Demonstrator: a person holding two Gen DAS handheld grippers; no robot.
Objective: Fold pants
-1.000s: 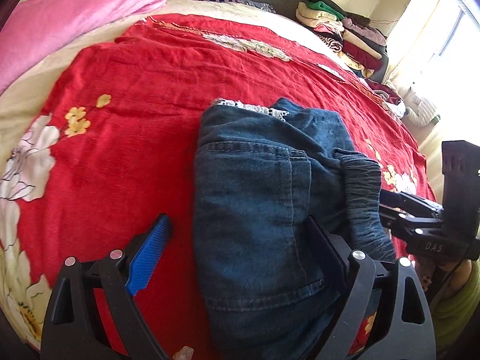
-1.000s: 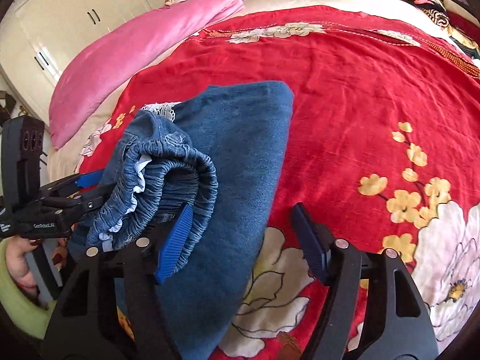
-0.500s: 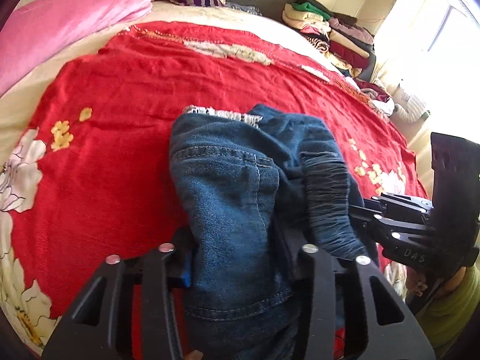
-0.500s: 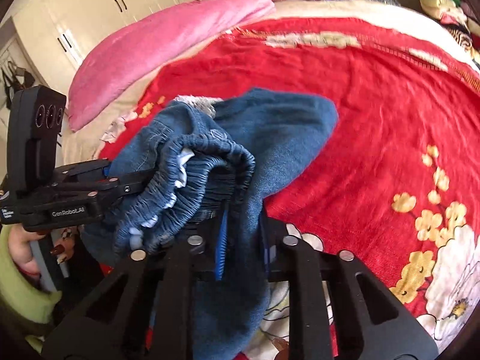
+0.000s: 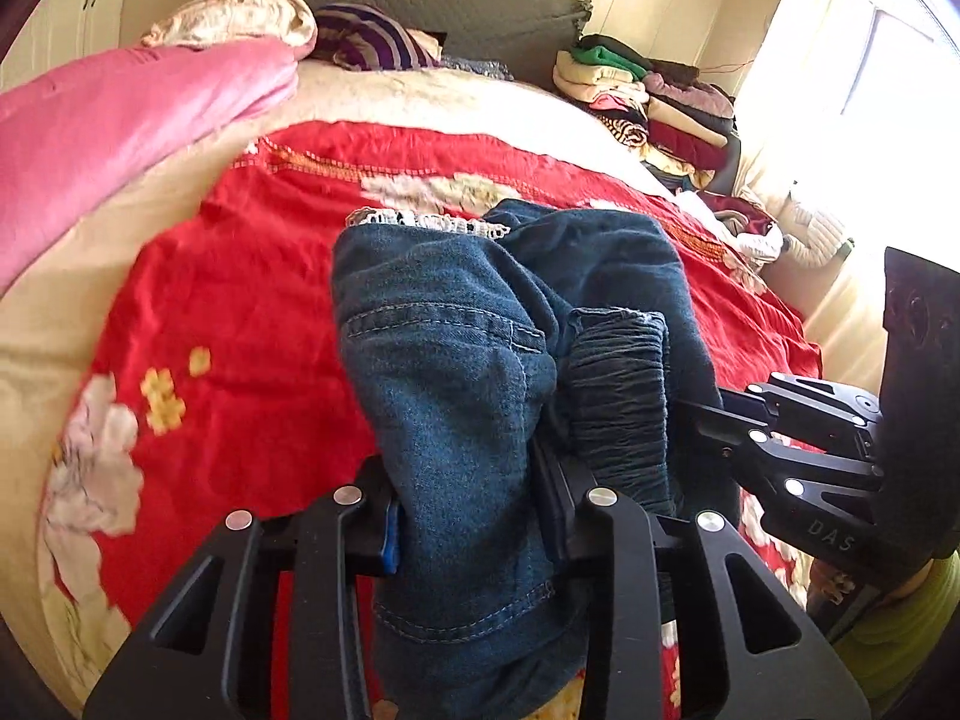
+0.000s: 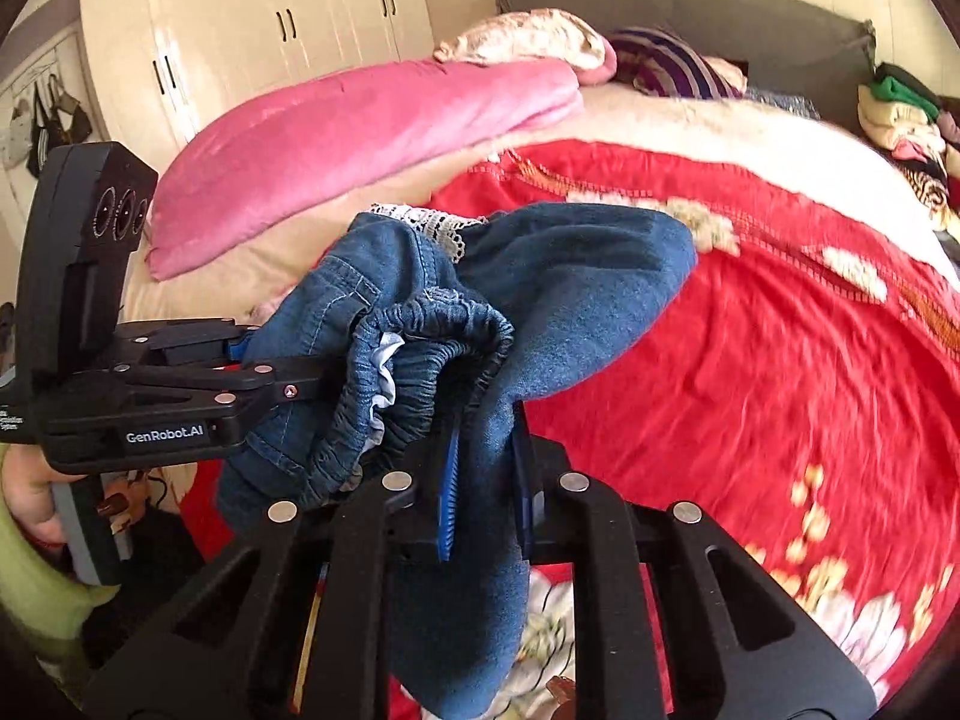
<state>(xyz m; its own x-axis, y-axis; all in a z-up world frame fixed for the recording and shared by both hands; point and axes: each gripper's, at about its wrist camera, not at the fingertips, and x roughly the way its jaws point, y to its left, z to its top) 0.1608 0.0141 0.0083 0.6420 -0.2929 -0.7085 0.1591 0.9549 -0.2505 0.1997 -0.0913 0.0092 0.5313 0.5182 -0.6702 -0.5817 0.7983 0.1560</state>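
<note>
Left wrist view: left tool (image 5: 465, 516) has just closed, pinching jeans (image 5: 456, 396) near waistband; right tool (image 6: 486, 480) pinches the other edge. Jeans bunched, part-folded, near end raised above red bedspread (image 5: 252, 276). Final fold, smoothing likely left.

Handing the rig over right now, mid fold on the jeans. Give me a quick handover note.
Left gripper: jaws just closed, now clamped on the pants at the pocket side.
Right gripper: jaws just closed, now pinching a thinner layer of denim beside the elastic waistband.
Pants: bunched, near end lifted off the red bedspread; far end with the lace trim seems to lie on it.
Done: both grips taken.
Left: lay the fold over, flatten, release.
</note>
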